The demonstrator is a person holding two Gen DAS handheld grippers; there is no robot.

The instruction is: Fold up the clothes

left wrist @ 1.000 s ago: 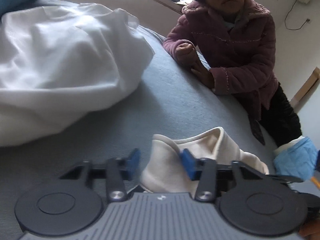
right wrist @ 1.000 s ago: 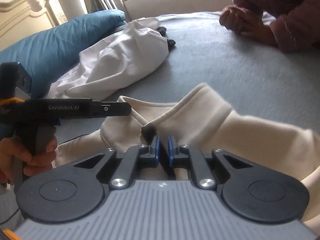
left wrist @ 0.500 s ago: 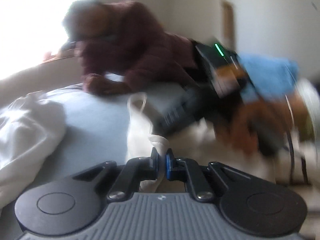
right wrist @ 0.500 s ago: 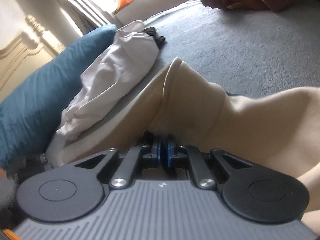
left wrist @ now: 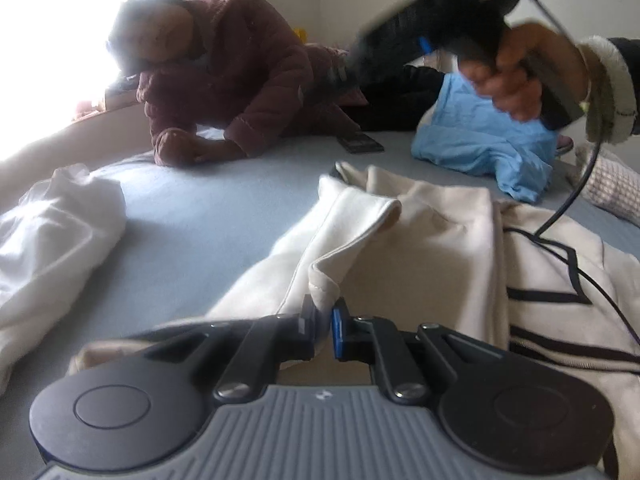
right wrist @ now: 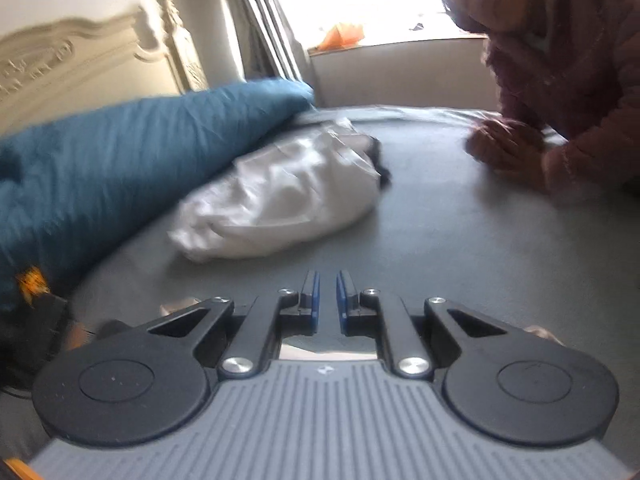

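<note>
Since a second ago the left gripper (left wrist: 323, 322) has closed on a folded edge of the cream garment (left wrist: 420, 240); its jaws were wide apart around that cloth then, and they finished closing early in that second. Right gripper (right wrist: 327, 300) had the same garment pinched between its pads; now nothing sits between them, and its view shows only bare grey-blue bed cover (right wrist: 460, 248) ahead. Pads nearly together with a thin gap, holding nothing.

From the left wrist view the cream garment spreads forward and right from the pinch point, lying across the bed, dark stripes on its right part. Right gripper appears blurred, high at upper right, held in a hand (left wrist: 516, 76), well apart from the cloth, a black cable (left wrist: 576, 196) trailing down onto it.

White cloth (right wrist: 288, 200) heaped ahead-left of the right gripper, beside a blue duvet (right wrist: 132, 152). Light-blue garment (left wrist: 480, 148) past the cream one. Person in maroon jacket (left wrist: 248, 76) leans on the far edge of the bed.
</note>
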